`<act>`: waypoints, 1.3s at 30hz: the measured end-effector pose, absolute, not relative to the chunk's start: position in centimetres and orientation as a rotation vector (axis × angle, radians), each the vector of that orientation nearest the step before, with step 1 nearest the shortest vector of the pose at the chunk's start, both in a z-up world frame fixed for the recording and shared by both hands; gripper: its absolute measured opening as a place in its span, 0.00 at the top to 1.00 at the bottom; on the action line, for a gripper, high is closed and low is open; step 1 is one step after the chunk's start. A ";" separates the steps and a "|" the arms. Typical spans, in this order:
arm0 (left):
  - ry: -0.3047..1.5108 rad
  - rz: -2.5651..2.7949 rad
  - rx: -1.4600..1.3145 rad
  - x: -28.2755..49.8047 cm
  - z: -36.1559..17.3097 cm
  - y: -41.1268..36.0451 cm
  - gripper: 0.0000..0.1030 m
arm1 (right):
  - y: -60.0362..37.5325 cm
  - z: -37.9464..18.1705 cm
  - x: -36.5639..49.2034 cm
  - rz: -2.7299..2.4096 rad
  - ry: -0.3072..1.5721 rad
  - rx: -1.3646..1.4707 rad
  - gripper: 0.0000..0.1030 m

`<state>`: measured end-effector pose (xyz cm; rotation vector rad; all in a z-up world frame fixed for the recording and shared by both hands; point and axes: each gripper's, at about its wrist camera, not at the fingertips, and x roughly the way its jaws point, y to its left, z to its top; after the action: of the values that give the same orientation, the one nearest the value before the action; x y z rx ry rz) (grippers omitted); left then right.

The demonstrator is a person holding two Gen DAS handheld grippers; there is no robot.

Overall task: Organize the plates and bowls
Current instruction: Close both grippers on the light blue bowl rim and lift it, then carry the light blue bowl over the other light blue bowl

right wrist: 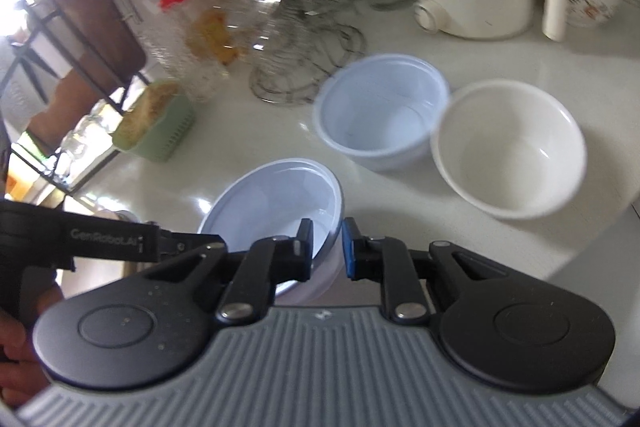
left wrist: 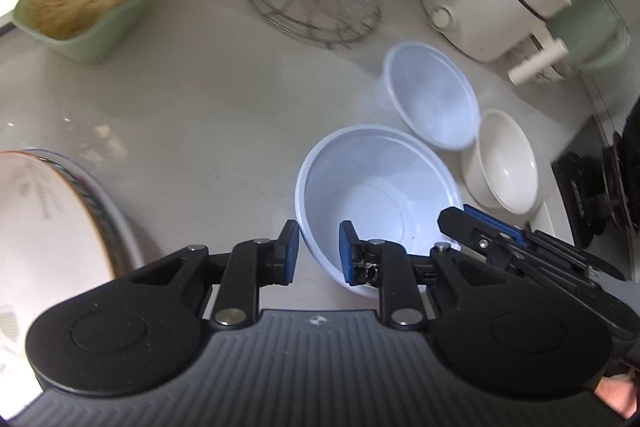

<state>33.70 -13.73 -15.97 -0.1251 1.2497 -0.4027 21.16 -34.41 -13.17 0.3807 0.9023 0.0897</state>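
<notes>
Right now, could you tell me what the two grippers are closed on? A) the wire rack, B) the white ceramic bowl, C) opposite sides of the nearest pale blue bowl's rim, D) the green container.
C: the left gripper and the right gripper each straddle the wall of the nearest pale blue bowl, one pad inside and one outside.

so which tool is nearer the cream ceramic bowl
Right. The right tool grips the near pale blue plastic bowl on the side facing the cream ceramic bowl; the left tool grips its opposite rim.
</notes>
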 end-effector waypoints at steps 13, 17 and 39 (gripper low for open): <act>1.248 -0.317 -0.087 35.7 -16.7 -10.6 0.75 | -30.7 -14.5 23.1 0.154 0.946 0.324 0.82; 1.260 -0.313 -0.095 35.6 -17.0 -9.8 0.75 | -30.0 -15.2 23.3 0.159 0.969 0.312 0.82; 1.149 -0.288 -0.091 35.4 -12.7 -8.6 0.61 | -30.7 -12.0 22.3 0.037 0.884 0.280 0.53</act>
<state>35.43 -8.55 -12.74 -0.0910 1.1489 -0.2881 22.30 -30.74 -11.96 0.2803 0.8841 0.0365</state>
